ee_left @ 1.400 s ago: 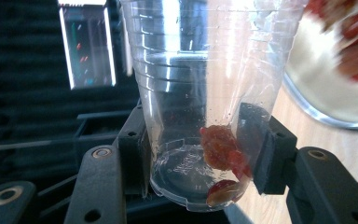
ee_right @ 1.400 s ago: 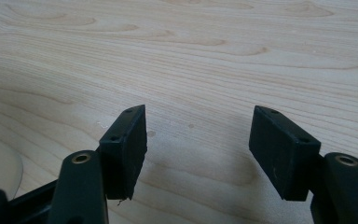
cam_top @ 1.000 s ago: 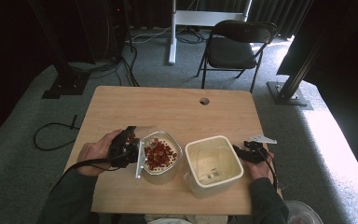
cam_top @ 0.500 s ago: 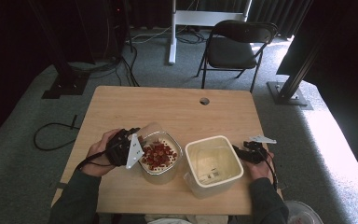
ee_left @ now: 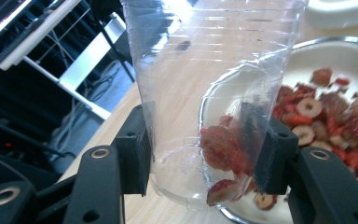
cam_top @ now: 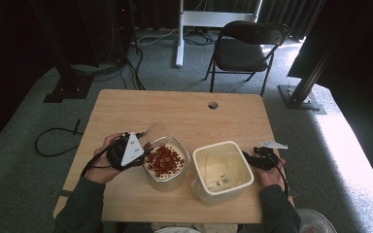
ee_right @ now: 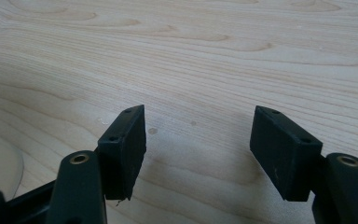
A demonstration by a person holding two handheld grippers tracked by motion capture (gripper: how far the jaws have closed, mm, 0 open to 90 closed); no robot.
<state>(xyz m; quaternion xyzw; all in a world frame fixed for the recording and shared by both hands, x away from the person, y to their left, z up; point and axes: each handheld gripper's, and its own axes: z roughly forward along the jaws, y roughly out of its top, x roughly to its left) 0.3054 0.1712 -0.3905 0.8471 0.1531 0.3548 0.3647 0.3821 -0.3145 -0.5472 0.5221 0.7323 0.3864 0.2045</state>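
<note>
From above, the left gripper (cam_top: 143, 151) holds a clear cup (cam_top: 154, 133) tilted at the rim of a bowl (cam_top: 184, 167) of red slices (cam_top: 165, 160); the right gripper (cam_top: 248, 158) rests beside a white tub (cam_top: 223, 170)

Along the left gripper's jaws, the pads clamp the cup (ee_left: 205, 93), a few slices at its bottom. Squeezing harder could buckle its thin wall and spill them

Over bare table (ee_right: 214, 56), the right jaws stand open, empty; the tub edge is cut off

Both forearms wear dark green-grey sleeves. The left tool (cam_top: 143, 151) is black, topped by a pale grey three-cornered plate, with a black cable trailing from it. The right tool (cam_top: 246, 157) is black too, with a similar plate. Each has two blocky black jaws with brass-ringed screw holes.
</note>
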